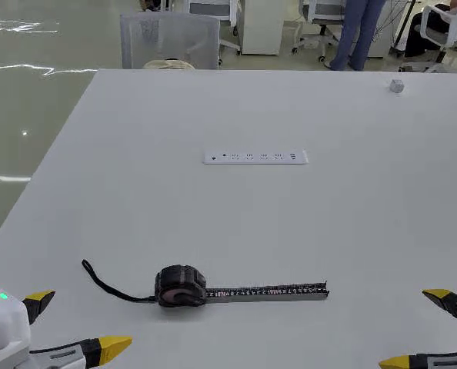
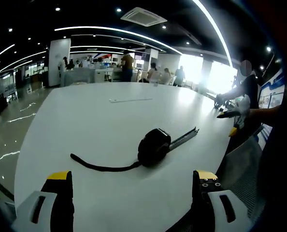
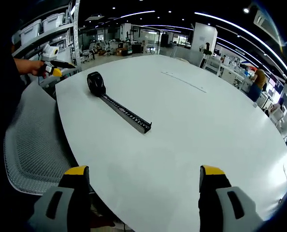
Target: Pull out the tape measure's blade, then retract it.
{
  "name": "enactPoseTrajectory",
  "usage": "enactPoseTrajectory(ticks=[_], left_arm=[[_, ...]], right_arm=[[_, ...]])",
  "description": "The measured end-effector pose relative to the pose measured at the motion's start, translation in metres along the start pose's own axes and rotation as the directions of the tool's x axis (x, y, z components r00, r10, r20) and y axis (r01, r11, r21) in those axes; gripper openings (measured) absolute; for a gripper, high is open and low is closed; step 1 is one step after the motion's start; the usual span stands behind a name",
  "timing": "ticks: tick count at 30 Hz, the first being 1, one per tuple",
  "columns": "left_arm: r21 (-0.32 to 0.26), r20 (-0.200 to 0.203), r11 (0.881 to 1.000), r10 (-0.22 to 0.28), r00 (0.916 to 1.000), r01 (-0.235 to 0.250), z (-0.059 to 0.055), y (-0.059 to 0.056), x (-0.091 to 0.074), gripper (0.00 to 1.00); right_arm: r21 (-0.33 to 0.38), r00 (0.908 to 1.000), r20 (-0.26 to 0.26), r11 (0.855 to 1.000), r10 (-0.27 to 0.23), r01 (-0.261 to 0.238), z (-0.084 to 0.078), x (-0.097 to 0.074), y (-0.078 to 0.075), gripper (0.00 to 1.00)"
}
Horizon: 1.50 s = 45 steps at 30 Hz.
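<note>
I see the tape measure (image 1: 181, 286) lying on the white table (image 1: 251, 215) near the front edge, between my two grippers and touched by neither. Its case is dark and rounded. The blade (image 1: 267, 291) is pulled out and lies flat on the tabletop, running from the case toward my right. The blade is dark with pale markings along it. A black wrist strap (image 1: 105, 283) trails off the other side of the case toward my left.

The left gripper (image 1: 77, 320) sits at the lower left with its yellow-tipped jaws spread wide and nothing between them. The right gripper (image 1: 415, 327) at the lower right is likewise spread and holds nothing.

From the head view I get the far side of the table: a white power strip (image 1: 255, 157) lying flat mid-table, well apart from the tape measure, and a small grey object (image 1: 396, 85) near the far right edge. The left gripper view looks at the case almost head-on, with the strap curling toward the camera. The right gripper view looks along the blade from its free end, where the tip is bent up into a hook (image 3: 146, 127), and shows a grey mesh seat (image 3: 27, 140) beside the table edge.
</note>
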<state>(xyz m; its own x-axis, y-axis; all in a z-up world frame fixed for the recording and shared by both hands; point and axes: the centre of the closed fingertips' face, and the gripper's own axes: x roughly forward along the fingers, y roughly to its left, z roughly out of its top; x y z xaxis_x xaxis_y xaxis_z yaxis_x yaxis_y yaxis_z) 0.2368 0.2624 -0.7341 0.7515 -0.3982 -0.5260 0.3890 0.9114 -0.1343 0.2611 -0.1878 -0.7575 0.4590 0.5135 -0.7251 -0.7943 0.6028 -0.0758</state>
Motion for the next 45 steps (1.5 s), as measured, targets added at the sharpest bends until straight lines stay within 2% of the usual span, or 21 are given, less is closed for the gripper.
enactPoseTrajectory(ticks=[3, 6, 10, 11, 12, 14, 16, 26, 38, 45], left_arm=[[0.008, 0.009, 1.0, 0.008, 0.9999, -0.008, 0.005, -0.002, 0.002, 1.0], [0.002, -0.004, 1.0, 0.03, 0.9995, -0.03, 0.005, 0.0, 0.006, 1.0], [-0.008, 0.024, 0.999, 0.046, 0.9986, -0.046, 0.012, -0.004, 0.007, 1.0], [-0.016, 0.026, 0.999, 0.045, 0.9986, -0.045, 0.013, -0.006, 0.008, 1.0], [-0.02, 0.025, 0.999, 0.042, 0.9988, -0.041, 0.014, -0.008, 0.009, 1.0], [-0.017, 0.023, 0.999, 0.032, 0.9992, -0.032, 0.014, -0.014, 0.011, 1.0], [-0.001, 0.017, 1.0, 0.028, 0.9995, -0.028, 0.014, -0.02, 0.012, 1.0], [-0.01, 0.013, 0.999, 0.034, 0.9993, -0.034, 0.017, -0.03, 0.021, 1.0], [-0.048, 0.025, 0.997, 0.061, 0.9978, -0.06, 0.018, -0.037, 0.034, 1.0], [-0.03, 0.018, 0.997, 0.065, 0.9977, -0.064, 0.019, -0.049, 0.042, 1.0]], right_arm=[[-0.025, 0.9998, -0.006, 1.0, 0.019, -0.019, 0.008, 0.0, 0.0, 0.97], [-0.069, 0.9987, -0.03, 0.997, 0.042, -0.044, 0.014, 0.002, -0.002, 0.96], [-0.113, 0.9956, -0.059, 0.991, 0.072, -0.078, 0.019, 0.005, -0.007, 0.95], [-0.127, 0.9919, -0.079, 0.986, 0.099, -0.109, 0.019, 0.006, -0.005, 0.94], [-0.137, 0.9901, -0.092, 0.984, 0.106, -0.118, 0.02, 0.006, -0.005, 0.93], [-0.185, 0.99, -0.105, 0.976, 0.094, -0.112, 0.024, 0.009, -0.011, 0.93], [-0.199, 0.9866, -0.122, 0.971, 0.108, -0.131, 0.026, 0.011, -0.012, 0.93], [-0.3, 0.973, -0.18, 0.934, 0.144, -0.194, 0.047, 0.024, -0.019, 0.9], [-0.36, 0.9516, -0.243, 0.894, 0.188, -0.268, 0.06, 0.039, -0.017, 0.84], [-0.379, 0.9349, -0.277, 0.869, 0.222, -0.318, 0.065, 0.05, -0.012, 0.81]])
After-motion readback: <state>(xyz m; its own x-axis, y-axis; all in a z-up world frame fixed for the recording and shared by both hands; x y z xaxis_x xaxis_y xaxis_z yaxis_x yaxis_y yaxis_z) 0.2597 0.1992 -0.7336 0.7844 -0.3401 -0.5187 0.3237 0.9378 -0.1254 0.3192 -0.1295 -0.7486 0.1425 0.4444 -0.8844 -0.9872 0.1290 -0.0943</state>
